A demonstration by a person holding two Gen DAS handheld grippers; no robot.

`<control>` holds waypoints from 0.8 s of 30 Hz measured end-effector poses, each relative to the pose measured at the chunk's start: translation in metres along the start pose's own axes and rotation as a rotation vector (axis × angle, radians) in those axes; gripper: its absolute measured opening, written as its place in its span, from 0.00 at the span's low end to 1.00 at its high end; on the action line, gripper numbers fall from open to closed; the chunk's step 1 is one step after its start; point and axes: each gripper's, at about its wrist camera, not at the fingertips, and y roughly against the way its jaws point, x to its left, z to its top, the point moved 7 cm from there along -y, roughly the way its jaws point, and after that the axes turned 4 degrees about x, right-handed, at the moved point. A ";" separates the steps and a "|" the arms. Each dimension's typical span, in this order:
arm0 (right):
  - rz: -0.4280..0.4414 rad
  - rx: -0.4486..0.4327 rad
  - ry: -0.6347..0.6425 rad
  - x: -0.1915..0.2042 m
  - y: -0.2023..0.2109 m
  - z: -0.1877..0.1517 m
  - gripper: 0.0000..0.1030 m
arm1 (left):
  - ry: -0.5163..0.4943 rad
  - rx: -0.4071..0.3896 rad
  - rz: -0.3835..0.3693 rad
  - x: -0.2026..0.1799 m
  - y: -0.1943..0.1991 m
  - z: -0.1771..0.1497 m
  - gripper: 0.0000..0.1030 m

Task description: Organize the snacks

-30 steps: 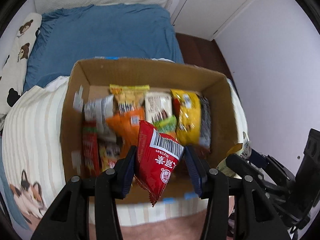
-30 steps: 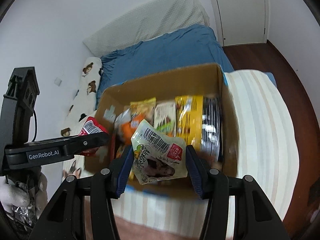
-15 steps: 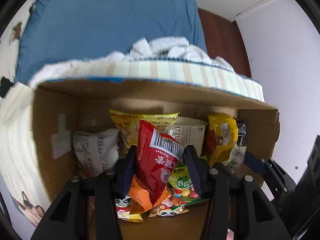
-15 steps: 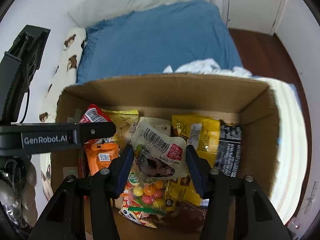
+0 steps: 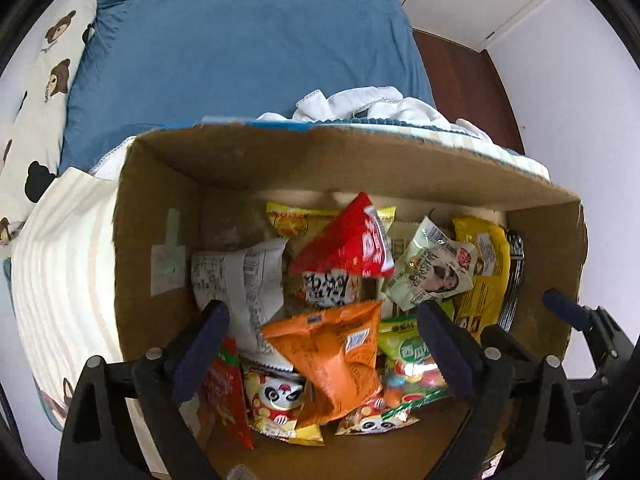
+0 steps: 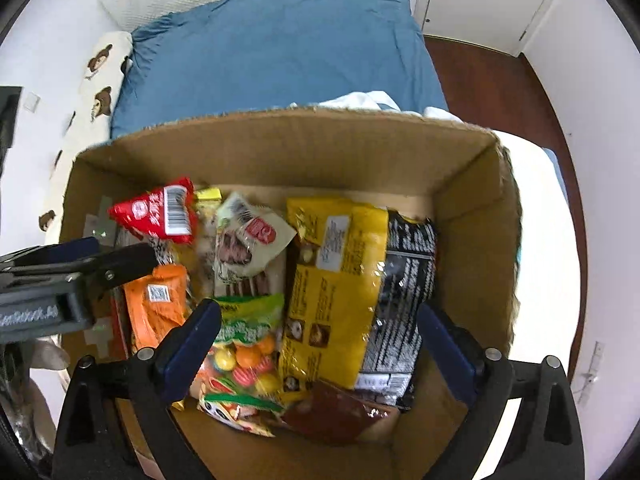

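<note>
A cardboard box [image 5: 280,168] [image 6: 280,148] holds several snack packets. The red packet [image 5: 348,244] [image 6: 160,212] lies loose on the pile near the box's back. The pale green-and-white packet [image 5: 432,268] [image 6: 248,240] lies beside it to the right. My left gripper [image 5: 320,348] is open and empty over the box's front, above an orange packet [image 5: 332,356]. My right gripper [image 6: 316,348] is open and empty above a yellow packet [image 6: 332,280] and a black packet [image 6: 404,280]. The left gripper's body [image 6: 72,276] shows at the left of the right wrist view.
The box sits on a striped cream blanket [image 5: 60,260] on a bed with a blue sheet [image 5: 240,60] [image 6: 280,48]. A bear-print pillow [image 5: 40,80] lies left. White cloth [image 5: 360,104] is bunched behind the box. Dark wood floor [image 6: 500,88] and white walls lie right.
Both grippers have opened. The red packet left the left gripper and the pale green packet left the right one; both now lie on the pile in the box.
</note>
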 end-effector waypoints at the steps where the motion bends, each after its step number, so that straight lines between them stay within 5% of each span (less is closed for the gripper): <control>1: -0.004 -0.001 -0.002 0.000 0.000 -0.004 0.98 | -0.004 -0.002 0.004 0.000 0.001 -0.003 0.94; 12: 0.015 -0.046 -0.024 -0.008 0.020 -0.033 0.98 | -0.017 -0.096 0.022 0.004 0.022 -0.033 0.94; 24: 0.011 -0.232 0.002 0.007 0.076 -0.091 0.98 | -0.056 -0.349 0.088 0.000 0.083 -0.100 0.94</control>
